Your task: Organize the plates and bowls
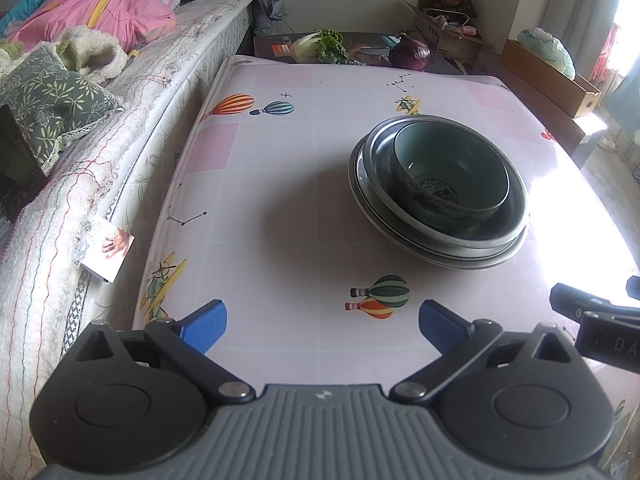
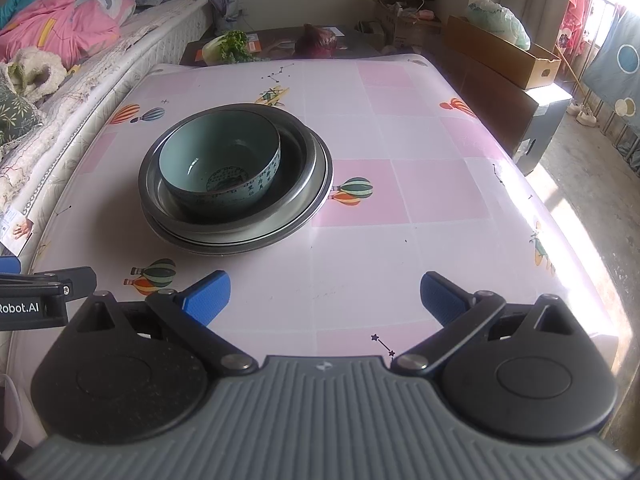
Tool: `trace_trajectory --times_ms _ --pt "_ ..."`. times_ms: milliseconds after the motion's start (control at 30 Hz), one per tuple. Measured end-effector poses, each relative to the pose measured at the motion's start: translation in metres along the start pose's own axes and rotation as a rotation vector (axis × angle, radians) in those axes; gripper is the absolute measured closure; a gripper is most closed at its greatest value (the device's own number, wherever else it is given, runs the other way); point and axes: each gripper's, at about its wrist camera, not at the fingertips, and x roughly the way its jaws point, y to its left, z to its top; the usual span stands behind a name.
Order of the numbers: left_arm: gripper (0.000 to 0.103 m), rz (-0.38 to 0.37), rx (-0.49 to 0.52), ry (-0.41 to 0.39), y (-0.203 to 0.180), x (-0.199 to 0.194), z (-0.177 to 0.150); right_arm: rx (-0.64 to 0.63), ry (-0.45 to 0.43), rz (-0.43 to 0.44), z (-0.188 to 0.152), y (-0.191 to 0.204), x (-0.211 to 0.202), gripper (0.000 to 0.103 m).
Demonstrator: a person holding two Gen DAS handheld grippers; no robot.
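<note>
A bed (image 1: 132, 92) flanks the table (image 1: 280, 200); beyond lie leafy greens (image 1: 320, 46) and perhaps a red cabbage (image 1: 410, 53).

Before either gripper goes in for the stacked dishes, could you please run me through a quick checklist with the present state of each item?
1. Left gripper open and empty: ok, jaws spread wide, nothing between them.
2. Right gripper open and empty: ok, same.
3. Ceramic bowl seated in the metal plates: ok, it sits inside the top one, off centre, toward the bed side.
4. Stack on the table well away from the edges: ok.
5. Path from both grippers to the stack free: ok, only bare tablecloth between.
6. Number of plates under the bowl: cannot tell, at least two rims show.
</note>
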Motion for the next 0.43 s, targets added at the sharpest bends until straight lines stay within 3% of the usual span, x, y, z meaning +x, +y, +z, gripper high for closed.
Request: trace_trajectory --times_ms 433 --pt "0.000 0.003 -0.002 0.001 0.0007 -0.0009 -0.0003 0.002 0.002 0.006 -0.0041 0.0009 0.0019 0.001"
